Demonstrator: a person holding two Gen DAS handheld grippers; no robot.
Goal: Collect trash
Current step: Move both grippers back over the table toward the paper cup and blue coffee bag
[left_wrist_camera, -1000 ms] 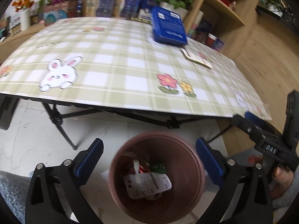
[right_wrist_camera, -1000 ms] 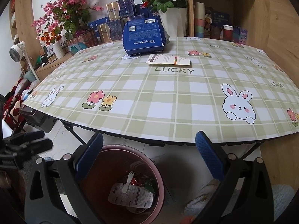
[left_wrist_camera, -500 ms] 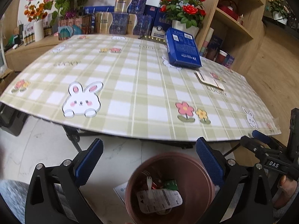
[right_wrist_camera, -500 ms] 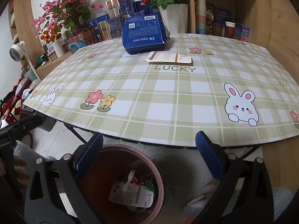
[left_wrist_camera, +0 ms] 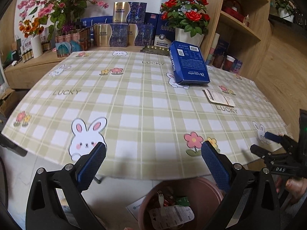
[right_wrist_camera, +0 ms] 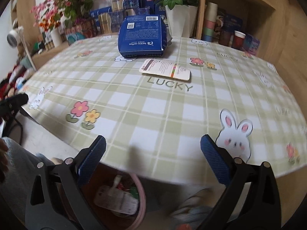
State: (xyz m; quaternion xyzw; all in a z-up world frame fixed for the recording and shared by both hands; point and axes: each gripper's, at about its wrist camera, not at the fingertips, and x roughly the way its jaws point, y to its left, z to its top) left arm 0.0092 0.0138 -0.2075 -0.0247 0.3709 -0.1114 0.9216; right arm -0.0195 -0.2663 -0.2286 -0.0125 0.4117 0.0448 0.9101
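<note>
A brown round bin [left_wrist_camera: 203,187] stands on the floor below the table's near edge, holding wrappers and a white plastic fork [left_wrist_camera: 160,198]; the right wrist view shows this bin [right_wrist_camera: 141,197] too. On the checked tablecloth [left_wrist_camera: 134,103] lie a blue coffee box [left_wrist_camera: 189,65] [right_wrist_camera: 142,36] and a flat white packet [left_wrist_camera: 218,96] [right_wrist_camera: 166,71] just in front of it. My left gripper [left_wrist_camera: 153,164] is open and empty over the table's near edge. My right gripper [right_wrist_camera: 153,160] is open and empty too, and appears at far right as right gripper [left_wrist_camera: 276,143].
Behind the table stand flower pots [left_wrist_camera: 189,34], gift boxes [left_wrist_camera: 119,34] and a wooden shelf [left_wrist_camera: 239,25] with cups. A paper sheet [left_wrist_camera: 136,207] lies on the floor beside the bin. A person's hand [left_wrist_camera: 295,186] holds the right gripper.
Both grippers have risen and tilted up from above the bin toward the tabletop. The bin has dropped low in both views. Both stay open and empty.
</note>
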